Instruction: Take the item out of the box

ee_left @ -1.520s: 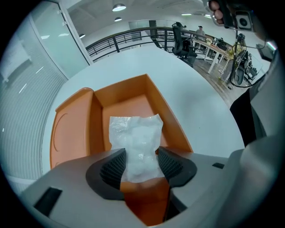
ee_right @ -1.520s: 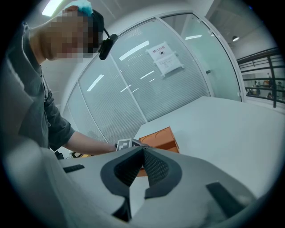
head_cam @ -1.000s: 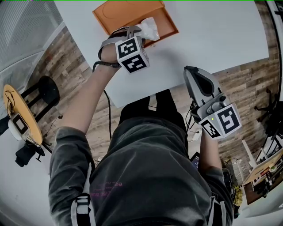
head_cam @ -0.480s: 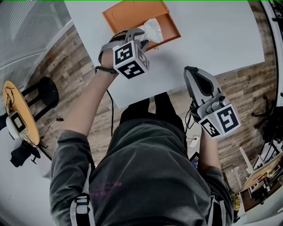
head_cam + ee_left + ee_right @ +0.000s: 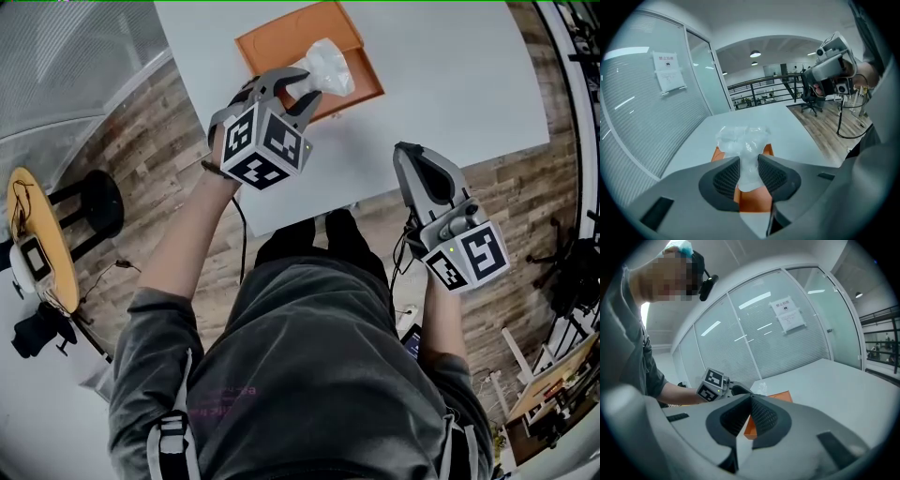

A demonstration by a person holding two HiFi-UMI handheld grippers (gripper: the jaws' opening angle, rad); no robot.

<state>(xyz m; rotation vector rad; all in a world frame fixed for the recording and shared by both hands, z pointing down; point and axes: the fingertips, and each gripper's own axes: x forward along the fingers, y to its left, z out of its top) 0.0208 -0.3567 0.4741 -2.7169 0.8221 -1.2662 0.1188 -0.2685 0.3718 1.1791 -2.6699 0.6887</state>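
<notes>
Bag [image 5: 323,67] in L claw [image 5: 749,160], just closing — over box [image 5: 281,39]

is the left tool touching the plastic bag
Touching: left gripper view shows the left tool, jaws having just closed further, pinching the plastic bag.

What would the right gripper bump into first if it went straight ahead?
Probably the white table, a little before the orange box. It points slightly down toward them, though depth is hard to judge.

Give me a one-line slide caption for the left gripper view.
Left gripper, jaws just tightened, pinches a crumpled clear plastic bag over the orange box on the white table.
</notes>
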